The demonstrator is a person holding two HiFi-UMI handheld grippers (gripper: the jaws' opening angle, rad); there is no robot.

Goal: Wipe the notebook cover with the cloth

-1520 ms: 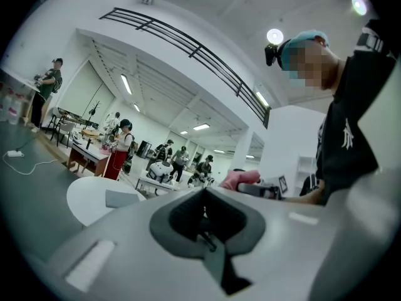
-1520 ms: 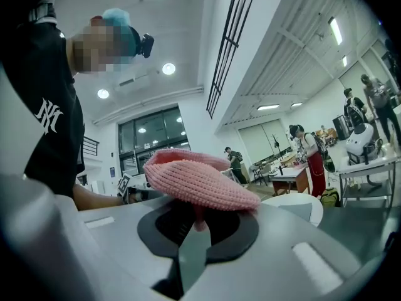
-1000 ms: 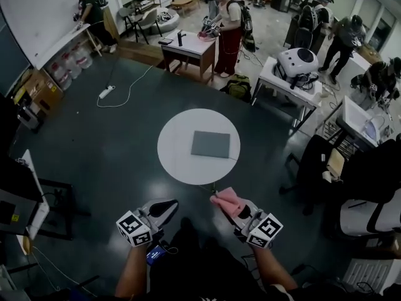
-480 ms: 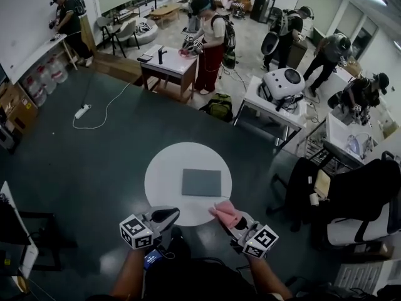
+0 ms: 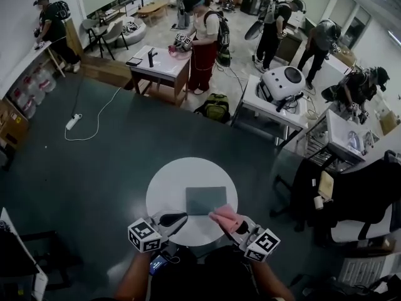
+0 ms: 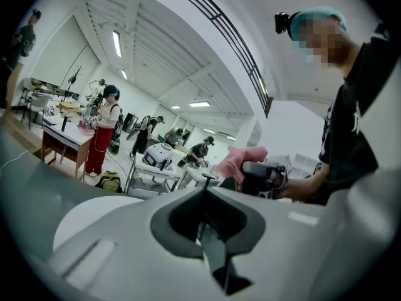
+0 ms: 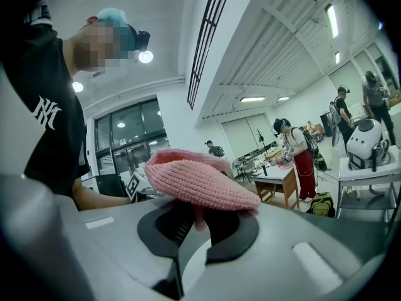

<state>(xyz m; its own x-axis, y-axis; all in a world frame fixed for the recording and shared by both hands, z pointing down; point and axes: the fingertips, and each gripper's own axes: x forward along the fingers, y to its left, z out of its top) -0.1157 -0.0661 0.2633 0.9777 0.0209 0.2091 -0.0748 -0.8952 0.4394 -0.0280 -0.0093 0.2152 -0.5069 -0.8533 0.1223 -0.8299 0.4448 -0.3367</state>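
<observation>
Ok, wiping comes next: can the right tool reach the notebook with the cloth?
Probably yes: the right tool, shut on the pink cloth, is beside the notebook's near corner, with nothing between them.

By the near edge of the worktop [image 5: 164, 187], my left gripper [image 5: 178, 218] holds its jaws together, empty; my right gripper [image 5: 235, 224] clamps the cloth [image 5: 224, 216].

The only legible mark is a white interlocked NY monogram on the person's black shirt [image 7: 53, 127], left of the pink cloth [image 7: 200, 177] in the right gripper view.
</observation>
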